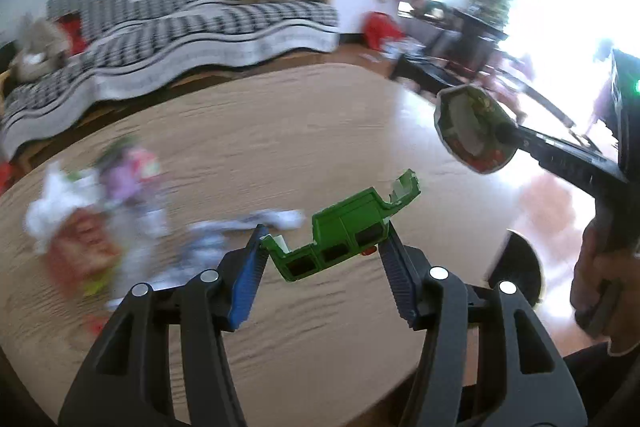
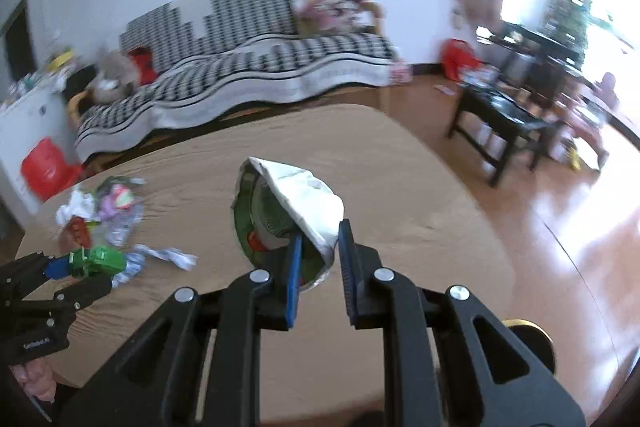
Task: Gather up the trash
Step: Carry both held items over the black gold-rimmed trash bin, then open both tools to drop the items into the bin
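Observation:
My left gripper (image 1: 326,239) is shut on a crushed green carton (image 1: 344,231), held a little above the wooden table (image 1: 280,131). The right wrist view shows the same gripper (image 2: 88,269) and carton (image 2: 102,261) at the lower left. My right gripper (image 2: 320,235) is shut on the edge of a round foil lid (image 2: 296,199), silver on one side and printed green and red on the other. That lid (image 1: 472,127) hangs off the right gripper (image 1: 502,135) at the right of the left wrist view. A pile of wrappers (image 2: 104,215) lies on the table's left part.
Crumpled white paper (image 2: 168,255) lies near the pile. A sofa with a checked cover (image 2: 260,67) stands behind the table, a black side table (image 2: 504,115) to the right. A dark round object (image 1: 520,267) sits by the table's right edge. A hand (image 1: 592,267) grips the right tool.

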Tool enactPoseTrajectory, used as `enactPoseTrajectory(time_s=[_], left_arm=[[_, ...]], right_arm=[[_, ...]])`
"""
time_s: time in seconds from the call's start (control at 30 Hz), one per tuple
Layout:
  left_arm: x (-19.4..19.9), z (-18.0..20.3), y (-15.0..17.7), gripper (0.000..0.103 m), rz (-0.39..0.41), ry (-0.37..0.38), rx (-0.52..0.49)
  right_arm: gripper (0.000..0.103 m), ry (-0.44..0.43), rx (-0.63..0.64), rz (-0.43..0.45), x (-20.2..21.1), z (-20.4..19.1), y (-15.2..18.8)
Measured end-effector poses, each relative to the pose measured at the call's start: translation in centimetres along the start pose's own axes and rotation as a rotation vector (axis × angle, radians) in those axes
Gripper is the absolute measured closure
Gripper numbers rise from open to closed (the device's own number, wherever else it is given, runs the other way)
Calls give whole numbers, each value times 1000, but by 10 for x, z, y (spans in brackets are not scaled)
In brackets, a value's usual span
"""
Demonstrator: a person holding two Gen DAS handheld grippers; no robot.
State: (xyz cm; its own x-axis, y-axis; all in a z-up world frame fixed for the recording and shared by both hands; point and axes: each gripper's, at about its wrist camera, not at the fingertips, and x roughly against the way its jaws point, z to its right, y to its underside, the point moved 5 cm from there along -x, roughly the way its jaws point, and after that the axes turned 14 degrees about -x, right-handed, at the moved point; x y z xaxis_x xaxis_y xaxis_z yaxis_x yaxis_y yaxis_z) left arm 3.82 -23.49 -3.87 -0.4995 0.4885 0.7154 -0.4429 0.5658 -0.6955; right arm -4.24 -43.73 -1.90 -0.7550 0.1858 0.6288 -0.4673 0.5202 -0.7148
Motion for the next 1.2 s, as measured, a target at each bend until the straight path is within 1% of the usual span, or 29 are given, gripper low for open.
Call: enactPoseTrajectory(time_s=[0.1, 0.17, 0.27, 0.33, 0.4, 0.43, 0.53, 0.63, 0.73, 0.9, 1.0, 1.13, 1.17, 1.2], left_arm=[[-22, 67, -21, 48, 15, 101, -69], [-36, 107, -28, 48, 19, 159, -110], [-63, 175, -33, 48, -4, 276, -153], [-84, 221, -31, 48, -37, 345, -183], [-103, 255, -26, 48, -70, 398, -203], [-116, 275, -23, 48, -95, 427, -213], [-151, 314, -13, 48, -166, 483, -225], [-181, 342, -1, 48, -219, 500, -236], [-199, 358, 8, 48, -249, 508, -241], [-219, 369, 7, 48, -267, 498, -254], [-224, 374, 7, 48, -274, 500, -250], [-230, 372, 3, 48, -280, 510, -240], [-231, 373, 2, 46, -282, 512, -237], [-233, 373, 2, 43, -286, 515, -233]], right_arm=[[85, 77, -91, 17, 22, 72, 6], [85, 126, -150, 15, 33, 114, 12], [85, 213, -269, -9, 48, 192, 29], [85, 258, -330, -43, 52, 231, 41], [85, 297, -404, -93, 52, 272, 57], [85, 312, -430, -117, 50, 286, 64], [85, 340, -519, -180, 46, 330, 87], [85, 350, -594, -224, 41, 359, 107], [85, 353, -626, -239, 38, 375, 114], [85, 353, -635, -232, 37, 382, 114], [85, 353, -629, -225, 34, 382, 110], [85, 365, -632, -210, 29, 382, 105], [84, 373, -633, -202, 31, 382, 104], [80, 377, -634, -199, 32, 381, 105]])
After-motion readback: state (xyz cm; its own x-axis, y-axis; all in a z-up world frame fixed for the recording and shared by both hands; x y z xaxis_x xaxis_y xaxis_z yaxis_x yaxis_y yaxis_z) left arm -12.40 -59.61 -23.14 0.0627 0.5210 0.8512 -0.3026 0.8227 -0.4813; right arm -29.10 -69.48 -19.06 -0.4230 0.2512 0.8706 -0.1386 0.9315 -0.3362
